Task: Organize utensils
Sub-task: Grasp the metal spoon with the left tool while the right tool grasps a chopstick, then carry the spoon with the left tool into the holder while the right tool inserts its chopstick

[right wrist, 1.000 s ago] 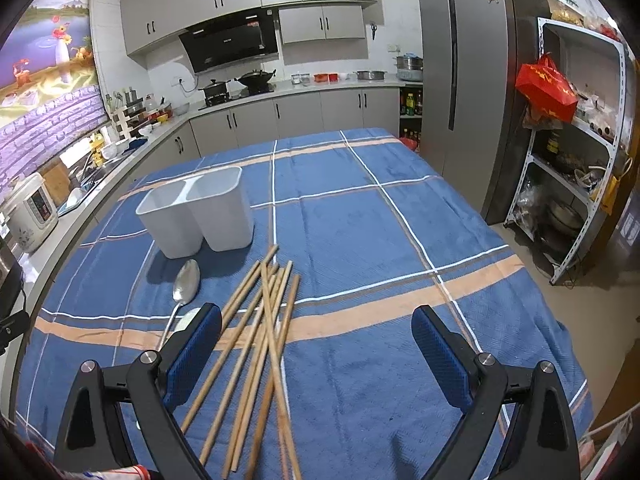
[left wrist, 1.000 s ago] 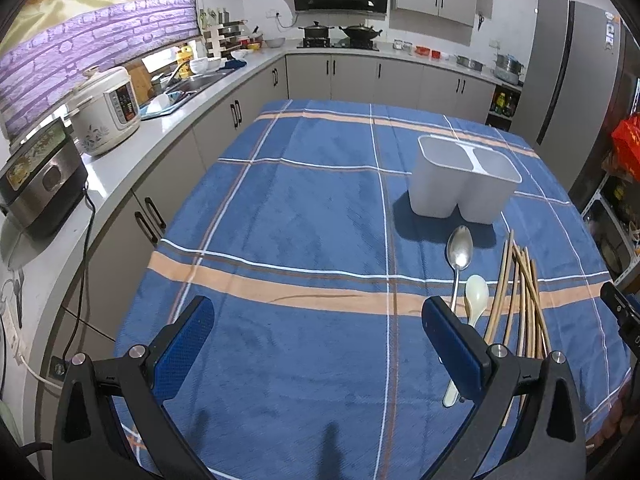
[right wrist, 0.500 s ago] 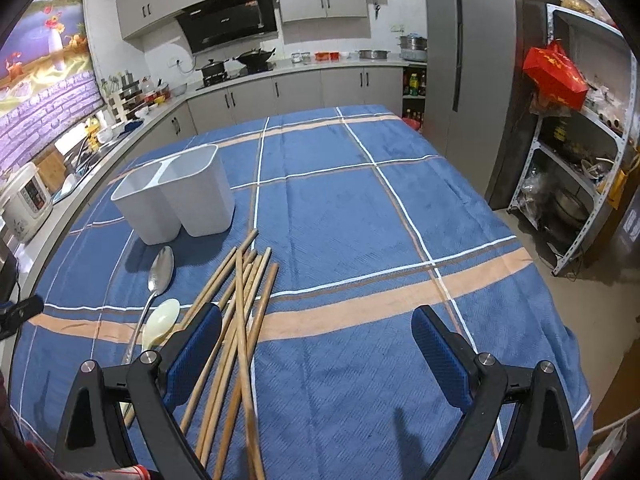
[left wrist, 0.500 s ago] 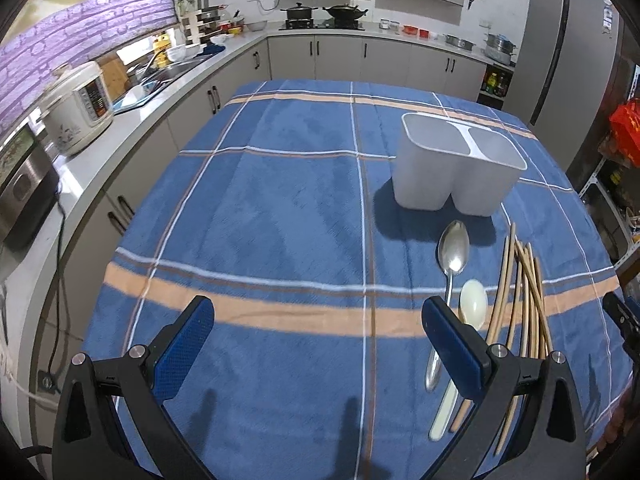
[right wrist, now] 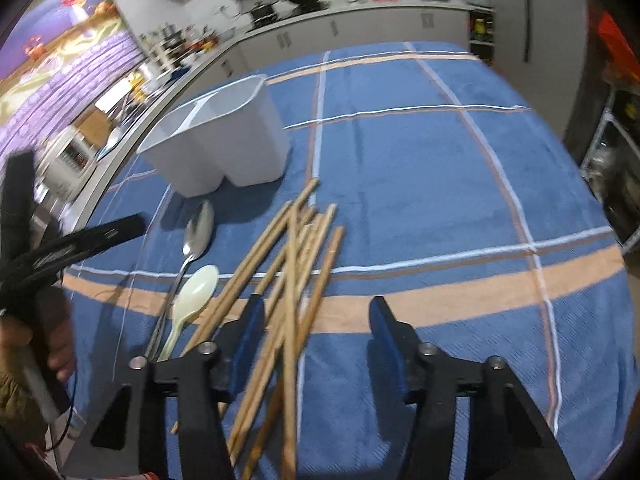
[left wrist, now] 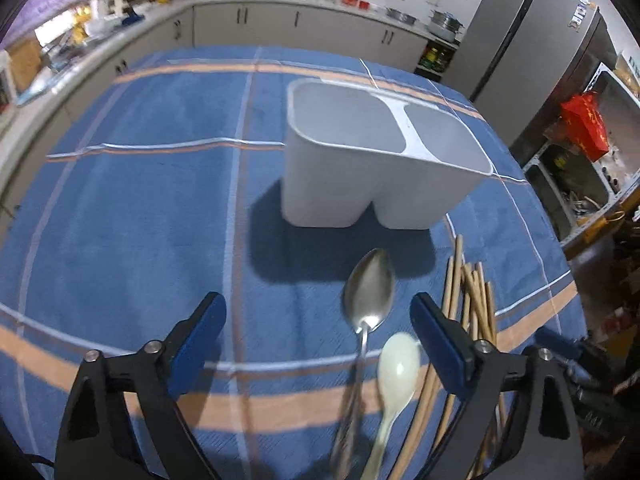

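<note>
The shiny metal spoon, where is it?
The shiny metal spoon lies on the blue tablecloth, just before the white two-compartment holder, beside the pale plastic spoon.

Plaid-clothed table (left wrist: 120, 208) — holder (left wrist: 360, 184), two spoons (left wrist: 370, 292), apparently nine chopsticks (right wrist: 288, 264).

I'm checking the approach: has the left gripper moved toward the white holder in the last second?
Yes. In the left wrist view the white holder now looms larger and nearer the left gripper, which has advanced toward it over the metal spoon.
</note>
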Demonstrator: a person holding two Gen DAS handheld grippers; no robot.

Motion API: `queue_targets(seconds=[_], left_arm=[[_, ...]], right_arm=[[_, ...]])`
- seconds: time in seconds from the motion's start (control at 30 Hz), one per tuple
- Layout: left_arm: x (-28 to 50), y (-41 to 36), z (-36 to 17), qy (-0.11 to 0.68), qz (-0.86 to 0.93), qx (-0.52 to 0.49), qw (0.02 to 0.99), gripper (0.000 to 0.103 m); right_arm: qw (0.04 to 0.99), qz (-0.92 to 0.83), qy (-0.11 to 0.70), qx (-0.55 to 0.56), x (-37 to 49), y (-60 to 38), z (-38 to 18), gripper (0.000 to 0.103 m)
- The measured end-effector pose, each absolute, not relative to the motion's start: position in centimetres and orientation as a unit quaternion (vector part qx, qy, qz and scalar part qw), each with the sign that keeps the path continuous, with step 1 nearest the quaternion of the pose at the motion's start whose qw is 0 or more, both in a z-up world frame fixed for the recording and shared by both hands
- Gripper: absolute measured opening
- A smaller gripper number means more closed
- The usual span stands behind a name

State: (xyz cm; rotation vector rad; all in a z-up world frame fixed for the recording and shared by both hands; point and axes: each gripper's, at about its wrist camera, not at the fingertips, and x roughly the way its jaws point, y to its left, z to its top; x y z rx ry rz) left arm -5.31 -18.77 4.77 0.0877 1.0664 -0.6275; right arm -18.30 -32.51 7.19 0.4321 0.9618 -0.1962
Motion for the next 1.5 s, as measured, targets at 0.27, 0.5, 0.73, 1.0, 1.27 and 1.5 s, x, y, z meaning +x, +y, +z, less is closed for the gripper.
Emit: queue_targets(seconds=[0.27,0.5,0.73,1.0,1.27,1.5], left_arm=[[-3.0,-21.6,2.2,0.536,-0.315,0.038,0.782,0.069],[-2.3,-22.5,1.7,0.542,-0.328,0.036,0.773,0.063],[-2.0,-23.2,1.5,0.552,-0.342,0.037,0.76,0.029],[-2.9,-23.8,1.8,0.552,-0.355,0.044,0.754,0.002],[-3.4,-22.4,3.2,0.541,-0.359,0.029,0.76,0.001],[-5.6,-21.0,6.1,0.508,-0.362,0.018,0.781,0.001]], right_arm=[[0.852,-0.041,0.502,0.146,-14.0,-31.4,6.3,0.034],[0.839,-0.028,0.526,0.137,-11.2,-31.8,5.3,0.031],[0.829,-0.03,0.544,0.126,-9.1,-32.1,5.3,0.018],[0.821,-0.034,0.558,0.118,-7.6,-31.1,5.0,0.007],[0.834,-0.032,0.527,0.159,-9.5,-31.3,6.2,0.007],[0.856,-0.045,0.475,0.198,-13.2,-31.7,9.0,0.007]])
